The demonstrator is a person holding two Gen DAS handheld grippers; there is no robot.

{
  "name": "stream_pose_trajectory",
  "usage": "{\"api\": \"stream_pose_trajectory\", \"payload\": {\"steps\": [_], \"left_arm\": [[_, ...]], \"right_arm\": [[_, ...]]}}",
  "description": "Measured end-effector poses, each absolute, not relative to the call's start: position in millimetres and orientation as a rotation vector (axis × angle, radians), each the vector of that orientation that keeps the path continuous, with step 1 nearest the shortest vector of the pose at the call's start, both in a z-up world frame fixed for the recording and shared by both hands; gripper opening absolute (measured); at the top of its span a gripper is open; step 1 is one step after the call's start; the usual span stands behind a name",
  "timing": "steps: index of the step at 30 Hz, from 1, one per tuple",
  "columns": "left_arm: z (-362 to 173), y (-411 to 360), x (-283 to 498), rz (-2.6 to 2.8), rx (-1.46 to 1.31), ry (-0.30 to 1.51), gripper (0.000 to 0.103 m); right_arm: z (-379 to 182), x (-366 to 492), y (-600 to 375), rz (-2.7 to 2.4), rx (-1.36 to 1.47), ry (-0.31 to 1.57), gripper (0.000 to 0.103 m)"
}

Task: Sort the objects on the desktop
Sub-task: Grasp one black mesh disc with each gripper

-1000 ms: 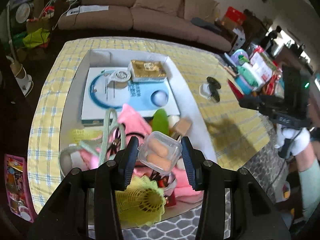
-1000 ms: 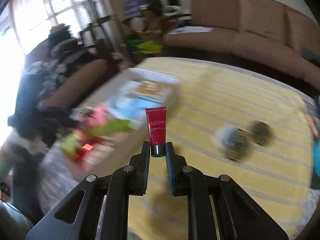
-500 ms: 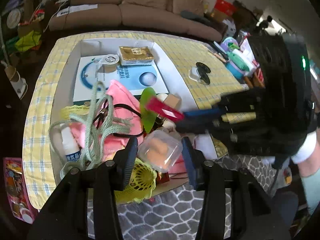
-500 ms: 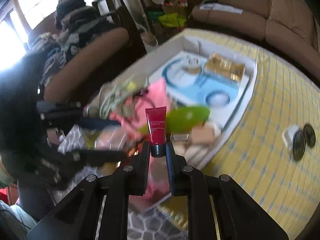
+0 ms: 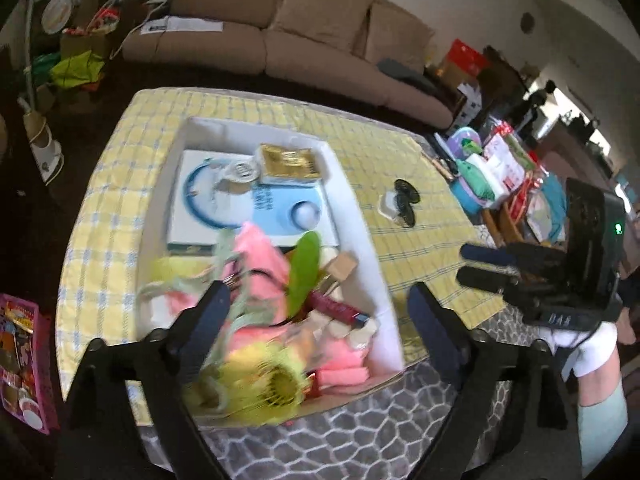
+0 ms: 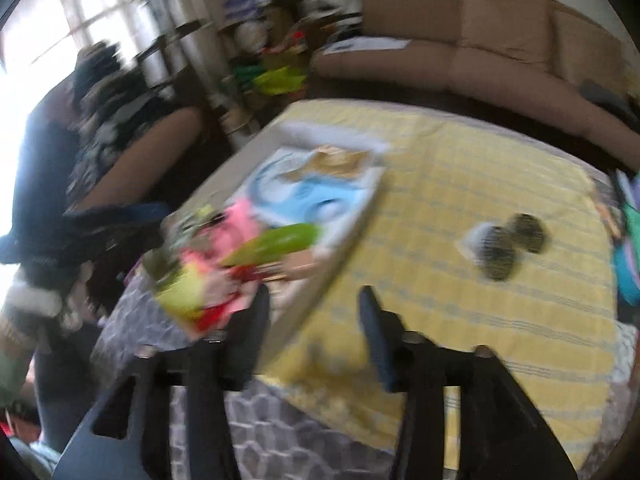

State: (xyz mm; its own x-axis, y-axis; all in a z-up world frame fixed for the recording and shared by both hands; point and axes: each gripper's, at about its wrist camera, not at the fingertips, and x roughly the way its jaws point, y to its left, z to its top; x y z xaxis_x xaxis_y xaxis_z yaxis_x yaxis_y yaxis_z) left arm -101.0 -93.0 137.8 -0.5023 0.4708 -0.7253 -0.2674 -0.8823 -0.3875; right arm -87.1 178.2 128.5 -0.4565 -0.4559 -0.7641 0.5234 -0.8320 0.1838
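A white box point(image 5: 360, 216) on the yellow checked tablecloth point(image 5: 400, 152) holds a blue-and-white book, a gold packet, pink cloth, a green piece and a yellow fan. A red tube point(image 5: 336, 309) lies among them near the box's front right. My left gripper point(image 5: 320, 320) hangs open above the box's near end, nothing between its fingers. My right gripper point(image 5: 480, 266) is open and empty over the table's right edge. In the blurred right wrist view, the right gripper point(image 6: 314, 320) sits beside the box point(image 6: 348, 240). A black double disc with a white piece point(image 5: 402, 202) lies on the cloth.
A brown sofa point(image 5: 280, 40) runs behind the table. Packets and bottles crowd a rack point(image 5: 492, 172) to the right. A pink basket point(image 5: 20, 360) stands on the floor at the left. A white-gloved hand point(image 5: 592, 352) holds the right gripper.
Both grippers have opened. The left let go of the clear case and the right let go of the red tube, which now lies in the box. The right gripper has drawn back to the right.
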Motion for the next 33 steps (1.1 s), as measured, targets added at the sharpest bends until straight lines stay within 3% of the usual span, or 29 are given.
{"api": "stream_pose_trajectory", "payload": {"steps": [1, 6, 19, 33], "left_arm": [[139.7, -81.1, -105.5, 2.372, -1.242, -0.285, 0.102], [142.4, -21.5, -126.6, 2.295, -1.249, -0.128, 0.103], [106.4, 166.0, -190.6, 2.299, -1.246, 0.342, 0.103], [21.8, 235.1, -265.5, 2.302, -1.348, 0.582, 0.101]], "right_arm": [[129.3, -90.3, 189.5, -2.309, 1.162, 0.092, 0.060], [118.0, -108.6, 250.8, -2.443, 1.232, 0.055, 0.081], [94.5, -148.5, 370.4, -2.665, 1.240, -0.255, 0.080], [59.8, -185.8, 409.8, -2.650, 1.219, -0.334, 0.080]]}}
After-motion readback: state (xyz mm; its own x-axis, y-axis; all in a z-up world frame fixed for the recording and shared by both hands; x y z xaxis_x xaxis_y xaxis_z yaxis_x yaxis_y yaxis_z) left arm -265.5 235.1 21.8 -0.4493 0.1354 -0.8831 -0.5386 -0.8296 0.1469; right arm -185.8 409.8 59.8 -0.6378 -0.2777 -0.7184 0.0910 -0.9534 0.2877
